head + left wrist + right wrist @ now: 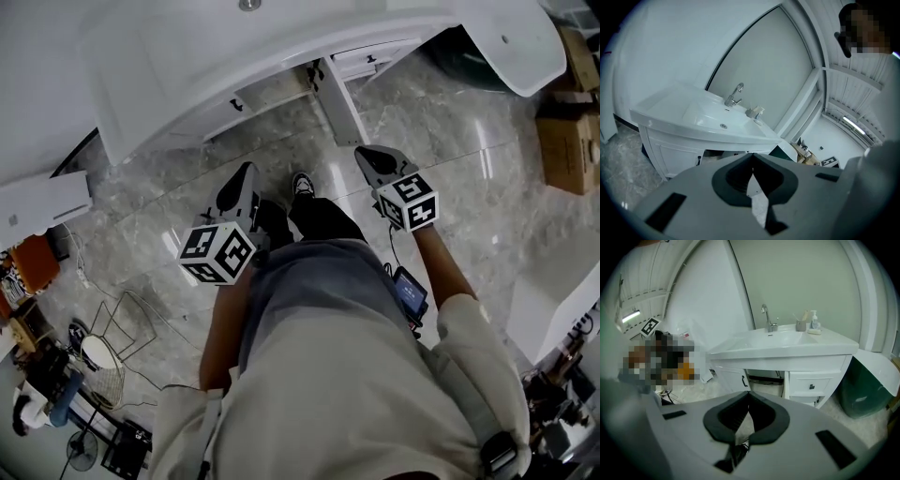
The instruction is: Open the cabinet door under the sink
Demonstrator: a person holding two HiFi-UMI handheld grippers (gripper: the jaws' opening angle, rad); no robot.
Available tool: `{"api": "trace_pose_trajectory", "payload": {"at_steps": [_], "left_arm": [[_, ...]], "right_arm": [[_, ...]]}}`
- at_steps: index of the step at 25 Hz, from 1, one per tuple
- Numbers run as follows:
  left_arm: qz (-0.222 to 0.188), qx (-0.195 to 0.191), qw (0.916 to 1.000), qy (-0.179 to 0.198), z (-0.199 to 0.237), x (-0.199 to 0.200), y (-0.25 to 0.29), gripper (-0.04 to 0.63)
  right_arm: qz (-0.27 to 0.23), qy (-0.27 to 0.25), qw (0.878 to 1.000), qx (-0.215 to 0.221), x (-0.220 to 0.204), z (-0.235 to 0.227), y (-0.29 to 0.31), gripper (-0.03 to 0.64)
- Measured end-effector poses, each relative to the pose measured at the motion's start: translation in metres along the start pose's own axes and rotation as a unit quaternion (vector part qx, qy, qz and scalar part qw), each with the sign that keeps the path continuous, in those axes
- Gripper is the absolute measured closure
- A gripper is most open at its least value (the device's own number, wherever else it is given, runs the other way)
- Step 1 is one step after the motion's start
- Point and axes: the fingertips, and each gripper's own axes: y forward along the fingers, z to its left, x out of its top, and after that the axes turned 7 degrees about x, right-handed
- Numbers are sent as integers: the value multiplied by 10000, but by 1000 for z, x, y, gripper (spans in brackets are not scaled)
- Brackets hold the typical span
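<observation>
Door (pixel 731 379) sat at twelve o'clock, well apart from left gripper (pixel 752 159) and right gripper (pixel 749 397), fingers together, empty, seemingly not yet reaching.

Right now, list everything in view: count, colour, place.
white sink vanity: 1, white, ahead
chrome faucet: 1, silver, behind basin
grey cup: 1, grey, right of faucet
pump bottle: 1, white, beside cup
cabinet door with black handle: 1, white, under basin, left
drawer with black knob: 1, white, under basin, right
dark green bin: 1, green, right of vanity
cardboard boxes: 2, brown, floor far right
left hand-held gripper: 1, grey, shut, empty
right hand-held gripper: 1, grey, shut, empty
</observation>
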Motion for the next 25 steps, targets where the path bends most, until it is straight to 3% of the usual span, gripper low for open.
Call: {"api": "trace_pose_trajectory", "payload": {"at_steps": [6,15,25], "left_arm": [[-75,227,9991,341,5,6,-15,595],[-545,509,9964,398,23,35,-41,595],[-1175,775,9896,287,35,64,-76,595]], "right_arm": [[-287,-104,9993,233,37,20,-3,604],[-767,-75,9963,376,93,40,-15,604],[-1106,-692,9903,473,155,68,-19,604]]}}
